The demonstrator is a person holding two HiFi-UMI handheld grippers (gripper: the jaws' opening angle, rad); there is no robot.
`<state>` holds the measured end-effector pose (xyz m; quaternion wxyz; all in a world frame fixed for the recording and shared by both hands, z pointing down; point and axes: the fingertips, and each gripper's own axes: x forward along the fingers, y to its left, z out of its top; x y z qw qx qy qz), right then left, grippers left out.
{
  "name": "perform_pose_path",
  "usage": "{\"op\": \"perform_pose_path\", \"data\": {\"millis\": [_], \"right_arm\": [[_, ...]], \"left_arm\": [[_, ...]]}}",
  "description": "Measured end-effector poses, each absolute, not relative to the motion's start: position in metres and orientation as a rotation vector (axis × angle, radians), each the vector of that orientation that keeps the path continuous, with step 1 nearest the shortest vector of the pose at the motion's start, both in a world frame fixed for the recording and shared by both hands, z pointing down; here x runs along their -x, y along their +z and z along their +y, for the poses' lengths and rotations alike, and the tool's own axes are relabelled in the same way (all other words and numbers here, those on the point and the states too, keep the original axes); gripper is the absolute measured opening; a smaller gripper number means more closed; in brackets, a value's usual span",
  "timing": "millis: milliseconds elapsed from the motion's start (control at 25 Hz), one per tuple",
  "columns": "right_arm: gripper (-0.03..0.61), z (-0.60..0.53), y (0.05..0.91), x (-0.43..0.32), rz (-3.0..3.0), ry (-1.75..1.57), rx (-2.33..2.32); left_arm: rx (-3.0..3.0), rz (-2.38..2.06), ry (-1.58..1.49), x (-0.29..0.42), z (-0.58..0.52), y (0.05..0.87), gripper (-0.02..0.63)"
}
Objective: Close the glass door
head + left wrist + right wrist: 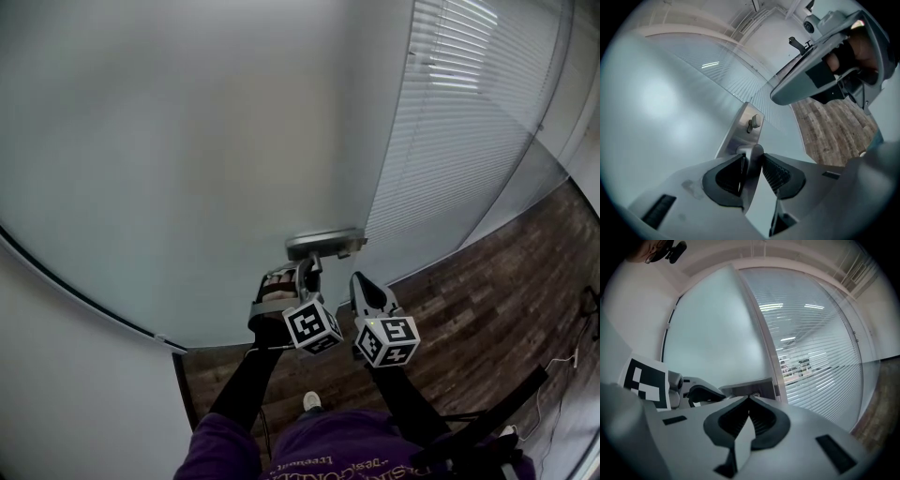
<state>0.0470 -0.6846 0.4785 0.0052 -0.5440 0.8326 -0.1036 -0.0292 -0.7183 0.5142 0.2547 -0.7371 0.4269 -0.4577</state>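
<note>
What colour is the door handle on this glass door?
Brushed silver metal; the door handle shows best in the left gripper view.

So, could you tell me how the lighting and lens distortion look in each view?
Head view: wide-angle lens bows the glass door edges and blinds; light is soft, no hard shadows. Left gripper view: black circular vignette, a diffuse bright patch on the glass. Right gripper view: same vignette, bright light strips among the blinds.
</note>
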Motion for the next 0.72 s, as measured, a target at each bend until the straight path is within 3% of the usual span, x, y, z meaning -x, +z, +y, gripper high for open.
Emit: {"op": "perform_pose_path", "data": {"millis": [720], "right_arm": [[-0.003,-0.749,0.485,-0.034,2.611,-0.357,1.72]], "left_arm": [[2.0,1.216,-1.256,0.05,-0.793,0.518,0.127]]}}
